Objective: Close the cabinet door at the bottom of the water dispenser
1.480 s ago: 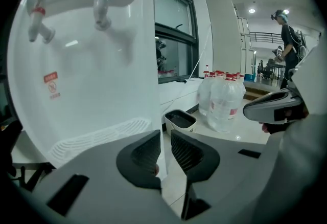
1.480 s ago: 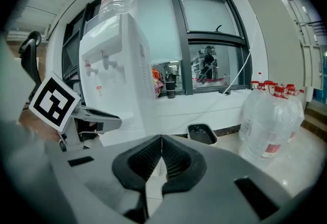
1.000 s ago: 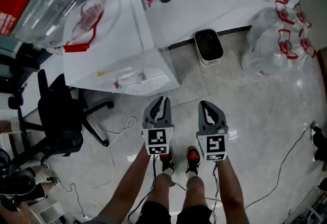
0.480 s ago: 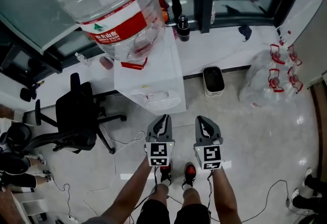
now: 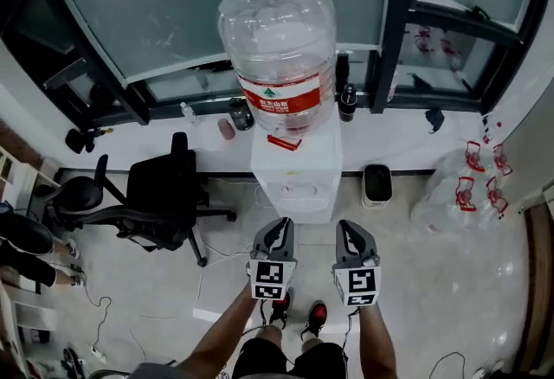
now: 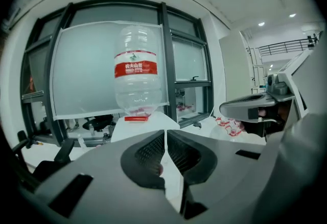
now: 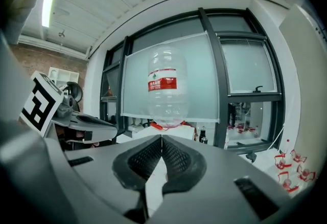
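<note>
The white water dispenser stands against the window wall with a clear bottle upside down on top. Its taps face me, but its lower front is foreshortened and the cabinet door cannot be made out. My left gripper and right gripper are held side by side in front of it, apart from it. The left gripper has its jaws met at the tips, nothing between them, and points at the bottle. The right gripper is shut and empty too, with the bottle beyond it.
A black office chair stands left of the dispenser and a small black bin to its right. Several empty bottles lie in a clear bag at the right. Cables trail over the floor, and a person's legs show at the left edge.
The head view has swung up from the floor to take in the whole dispenser and the windows. Both grippers have risen together. The left jaws have drawn shut.
</note>
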